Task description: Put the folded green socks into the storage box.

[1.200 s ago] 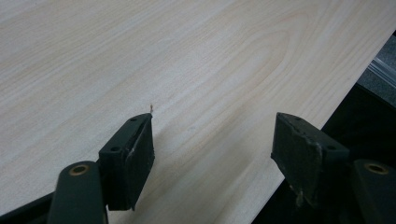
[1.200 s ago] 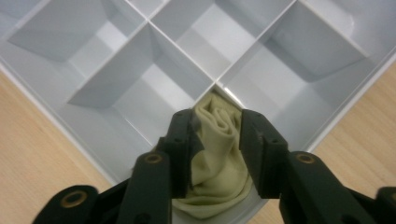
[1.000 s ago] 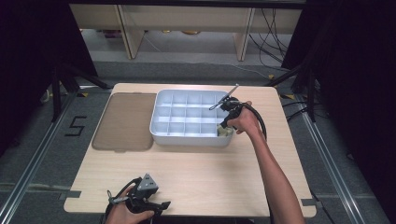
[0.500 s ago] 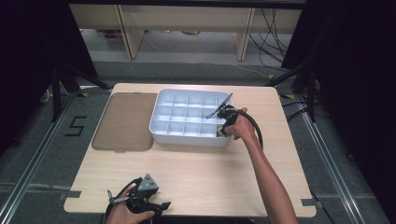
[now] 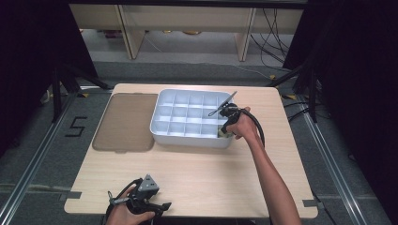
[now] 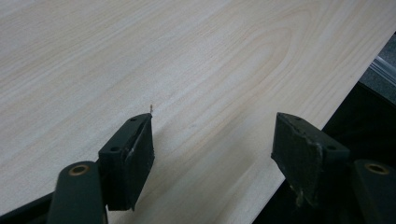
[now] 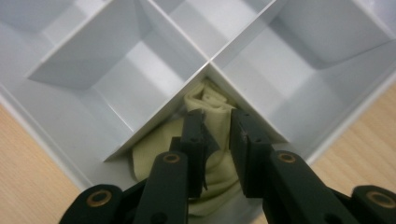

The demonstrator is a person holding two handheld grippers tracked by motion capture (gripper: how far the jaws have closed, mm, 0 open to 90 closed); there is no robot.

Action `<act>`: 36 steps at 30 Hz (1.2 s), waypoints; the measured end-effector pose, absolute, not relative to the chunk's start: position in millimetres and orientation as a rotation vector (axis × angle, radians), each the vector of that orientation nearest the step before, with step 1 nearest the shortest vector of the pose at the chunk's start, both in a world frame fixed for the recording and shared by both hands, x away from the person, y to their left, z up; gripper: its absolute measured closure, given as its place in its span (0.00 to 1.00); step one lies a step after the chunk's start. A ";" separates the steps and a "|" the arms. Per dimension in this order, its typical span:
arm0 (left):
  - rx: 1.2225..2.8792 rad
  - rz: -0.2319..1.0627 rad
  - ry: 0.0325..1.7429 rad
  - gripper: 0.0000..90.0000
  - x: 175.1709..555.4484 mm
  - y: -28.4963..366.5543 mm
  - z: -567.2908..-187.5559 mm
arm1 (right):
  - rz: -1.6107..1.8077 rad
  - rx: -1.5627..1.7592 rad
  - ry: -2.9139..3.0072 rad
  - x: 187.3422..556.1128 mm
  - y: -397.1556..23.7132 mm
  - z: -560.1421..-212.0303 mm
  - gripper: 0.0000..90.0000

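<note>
Table (image 5: 197,164) first, since it was the biggest thing going: pale wood, and everything else sat on it. Toward its far side was a white tray (image 5: 162,125) split into a grid of little compartments. Just left of the tray lay a flat brown lid (image 5: 126,121), right beside it but not on top of it.

At the tray's near right corner, the right gripper (image 5: 224,132) was poked down into the corner compartment, with the person's right arm stretching up from the bottom edge. In the right gripper view that same gripper (image 7: 216,123) had its jaws close together, with a fold of a pale yellow cloth (image 7: 154,156) between them. They'd just been opening a touch, and I honestly couldn't tell if the pads still pinched the fabric or only sat around it. The cloth itself was bunched up inside that corner compartment of the tray (image 7: 116,74), pressed against the dividers.

Way back from the tray, at the table's near left edge, the left gripper (image 5: 141,202) sat in the person's left hand. In its own view the left gripper (image 6: 212,135) had its jaws wide apart with just bare wood (image 6: 140,56) between them.
</note>
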State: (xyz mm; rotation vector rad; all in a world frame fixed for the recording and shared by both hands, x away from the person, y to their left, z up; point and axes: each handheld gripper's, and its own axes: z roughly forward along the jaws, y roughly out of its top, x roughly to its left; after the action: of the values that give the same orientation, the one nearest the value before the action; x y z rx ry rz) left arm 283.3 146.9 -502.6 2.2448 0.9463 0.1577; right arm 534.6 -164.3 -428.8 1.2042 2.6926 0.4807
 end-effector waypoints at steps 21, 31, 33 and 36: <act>2.235 0.165 0.966 0.32 283.6 147.8 -502.8 | 0.651 1.213 2.724 505.3 -197.1 -374.8 0.66; 2.246 0.160 0.961 0.32 284.3 148.4 -503.5 | 0.706 1.192 2.743 475.2 -214.1 -367.7 0.59; 2.242 0.150 0.973 0.32 284.0 148.4 -503.4 | 0.719 1.206 2.736 468.4 -218.6 -367.7 0.59; 2.243 0.176 0.970 0.32 285.0 149.1 -503.5 | 0.724 1.196 2.741 458.7 -225.7 -369.5 0.58</act>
State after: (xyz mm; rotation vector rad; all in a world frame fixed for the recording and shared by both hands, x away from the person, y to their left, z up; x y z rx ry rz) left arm 285.0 149.1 -503.5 2.2432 0.9700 0.1762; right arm 458.7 -225.7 -369.5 1.1956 2.7407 0.7243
